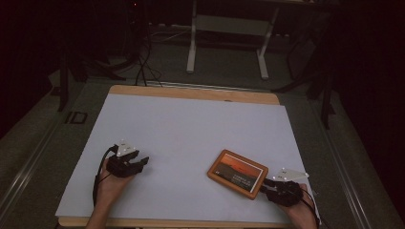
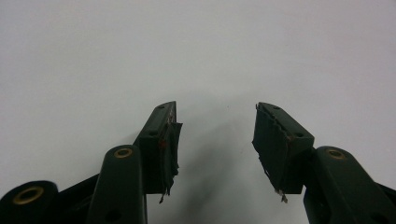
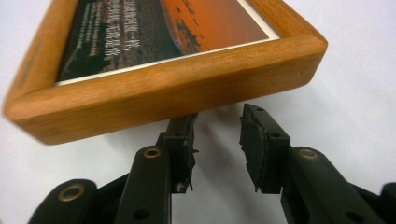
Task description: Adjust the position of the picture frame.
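Two hand-held grippers spread and empty: right hand-held gripper (image 3: 217, 128) noses up to the near edge of the wooden picture frame (image 3: 163, 91) lying flat just ahead on the surface (image 1: 191, 124), approach step, next likely straddling that edge; left hand-held gripper (image 2: 215, 128) idles well apart.

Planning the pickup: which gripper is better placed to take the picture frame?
Right. The right gripper sits open at the picture frame edge, while the left gripper rests farther off over the bare table.

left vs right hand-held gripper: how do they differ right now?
The left hand-held gripper has its jaws spread wide over bare white tabletop; the right hand-held gripper has a narrower gap. The left is far from the wooden picture frame; the right sits at the frame's edge. Both are open, holding nothing.
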Action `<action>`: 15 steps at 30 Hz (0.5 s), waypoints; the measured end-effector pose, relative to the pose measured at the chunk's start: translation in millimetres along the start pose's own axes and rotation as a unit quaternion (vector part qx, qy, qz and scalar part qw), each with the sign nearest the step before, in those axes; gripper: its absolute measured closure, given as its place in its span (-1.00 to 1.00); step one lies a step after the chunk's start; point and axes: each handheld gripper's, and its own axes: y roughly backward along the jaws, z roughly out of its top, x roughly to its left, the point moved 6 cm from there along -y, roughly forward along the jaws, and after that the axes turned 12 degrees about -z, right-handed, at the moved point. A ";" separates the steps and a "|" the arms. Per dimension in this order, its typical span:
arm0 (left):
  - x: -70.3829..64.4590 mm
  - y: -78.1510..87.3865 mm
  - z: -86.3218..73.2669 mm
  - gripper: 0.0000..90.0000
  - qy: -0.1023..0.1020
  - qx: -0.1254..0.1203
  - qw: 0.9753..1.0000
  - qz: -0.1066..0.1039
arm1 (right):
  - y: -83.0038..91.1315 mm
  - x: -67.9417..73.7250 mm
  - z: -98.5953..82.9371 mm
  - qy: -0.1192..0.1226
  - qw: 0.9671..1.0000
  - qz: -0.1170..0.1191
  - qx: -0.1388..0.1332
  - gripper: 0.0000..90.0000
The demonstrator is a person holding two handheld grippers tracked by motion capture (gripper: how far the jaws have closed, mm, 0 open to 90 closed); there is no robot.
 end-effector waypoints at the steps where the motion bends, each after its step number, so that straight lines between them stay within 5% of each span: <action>1: -0.2 -0.3 0.0 0.11 0.000 0.000 1.000 -0.001 | -1.2 -1.2 0.6 0.004 1.000 -0.004 0.001 0.47; 15: -2.4 -3.4 -0.2 0.11 -0.008 0.006 1.000 0.001 | -14.5 -18.8 11.5 0.002 1.000 -0.021 0.004 0.55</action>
